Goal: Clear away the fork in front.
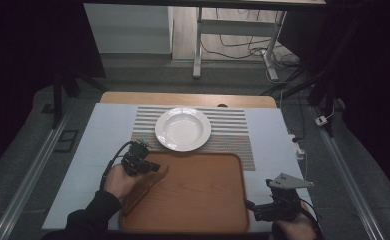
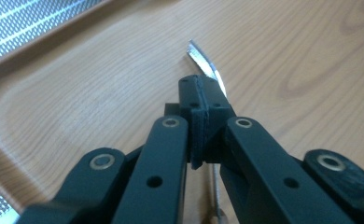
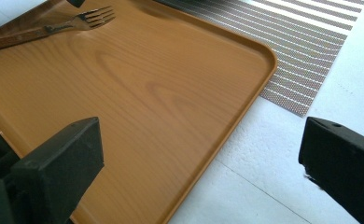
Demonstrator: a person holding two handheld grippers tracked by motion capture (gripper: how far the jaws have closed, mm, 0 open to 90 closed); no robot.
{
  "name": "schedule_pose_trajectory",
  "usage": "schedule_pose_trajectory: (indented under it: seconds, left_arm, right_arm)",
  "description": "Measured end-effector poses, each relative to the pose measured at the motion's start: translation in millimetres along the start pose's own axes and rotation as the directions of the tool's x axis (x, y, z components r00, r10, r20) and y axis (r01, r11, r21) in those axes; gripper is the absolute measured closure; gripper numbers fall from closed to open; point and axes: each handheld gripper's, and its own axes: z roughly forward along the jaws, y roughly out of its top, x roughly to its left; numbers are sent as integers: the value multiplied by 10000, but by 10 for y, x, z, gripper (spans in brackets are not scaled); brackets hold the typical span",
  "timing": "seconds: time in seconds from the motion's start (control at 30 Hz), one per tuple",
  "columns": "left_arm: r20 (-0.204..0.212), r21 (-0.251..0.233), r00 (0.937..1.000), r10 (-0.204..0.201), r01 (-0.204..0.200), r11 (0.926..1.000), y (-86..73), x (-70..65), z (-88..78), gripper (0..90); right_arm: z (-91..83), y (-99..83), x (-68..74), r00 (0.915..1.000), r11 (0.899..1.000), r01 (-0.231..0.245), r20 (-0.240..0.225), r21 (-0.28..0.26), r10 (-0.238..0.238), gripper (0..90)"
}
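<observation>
We hold the left gripper (image 1: 155, 169) clamped on a fork (image 3: 54, 28) over the near left part of the wooden tray (image 1: 218, 210). In the left gripper view the jaws are pressed together on a thin strip of metal that curves out beyond them, and a slim stem runs back beneath them. Our right gripper (image 1: 250, 206) rests released at the tray's near right corner, its jaws spread wide with nothing between them.

The main risk, as we judge it, is the grip itself. The jaws pinch a narrow, smooth piece of metal, so the fork may swivel or slide out if we tilt or swing it quickly. If it falls it will likely land on the tray and clatter. A second risk is the white plate (image 1: 183, 129) on the striped mat (image 1: 233, 131) just beyond the tray: carrying the fork that way too low could knock its rim. We cannot tell whether the fork is touching the tray or lifted clear of it.

The fork itself has a dark wooden handle and a shiny metal head with slender tines. In the right gripper view it lies at a low angle along the far side of the tray.
</observation>
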Motion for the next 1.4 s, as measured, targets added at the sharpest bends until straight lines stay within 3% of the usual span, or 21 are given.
schedule_pose_trajectory:
  seconds: [0.13, 0.27, 0.33, 0.57, 0.97, 1.4]
  left_arm:
    - [374, -50, 9992, 152, -150, 9999, 16, -126, 34, 886]
    - [517, 488, 9940, 959, -984, 9939, 49, -397, 168, 886]
    - [546, 575, 9929, 1060, -1091, 9924, 59, -442, 211, 886]
    - [724, 321, 9932, 908, -933, 9951, 61, -416, 147, 886]
    - [918, 1004, 9863, 1368, -1459, 9842, -57, -588, 245, 885]
    - [496, 1333, 9922, 1141, -1198, 9838, -131, -501, 235, 885]
  right_arm:
    - [4, 2, 3, 10000, 10000, -5, -16, 20, 5, 2]
    - [9, 5, 2, 10000, 10000, -2, -11, 30, 2, 2]
    - [9, 5, 3, 10000, 10000, 5, -14, 31, -5, 2]
    - [8, 4, -4, 10000, 10000, -26, -51, 18, 26, 3]
    - [7, 5, -1, 10000, 10000, -7, -87, 25, 7, 3]
    - [6, 5, -1, 9999, 10000, 14, -101, 17, -14, 3]
